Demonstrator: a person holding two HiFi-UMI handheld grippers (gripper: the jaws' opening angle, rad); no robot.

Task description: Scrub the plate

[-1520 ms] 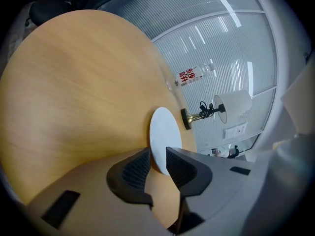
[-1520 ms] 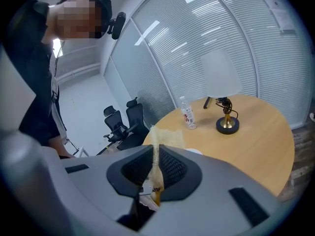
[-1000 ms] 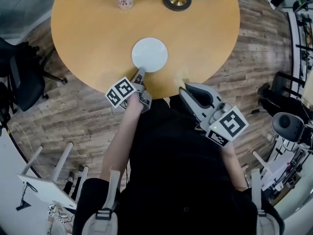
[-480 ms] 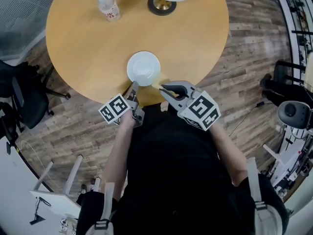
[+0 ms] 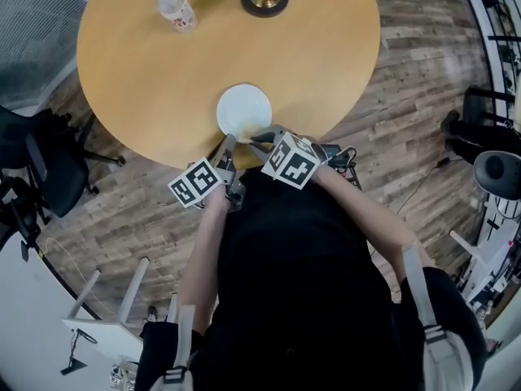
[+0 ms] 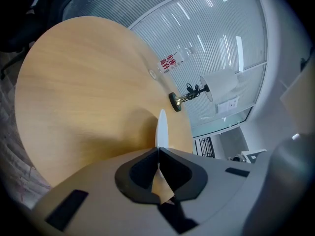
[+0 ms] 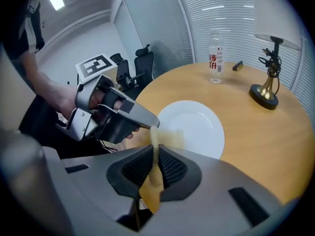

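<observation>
Plate [image 5: 244, 110] lies on the table [image 5: 146, 63], close to the near edge. Left gripper [image 5: 227, 145] is clamped on the plate's near rim. Right gripper [image 5: 256, 138] is closed on a yellow cloth [image 7: 167, 137] at the plate's near side. Hazard: hard strokes could pull the thin rim from the left jaws and slide the plate off the edge.

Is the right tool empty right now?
No, the right tool is shut on a yellow sponge that sticks out over the white plate.
</observation>
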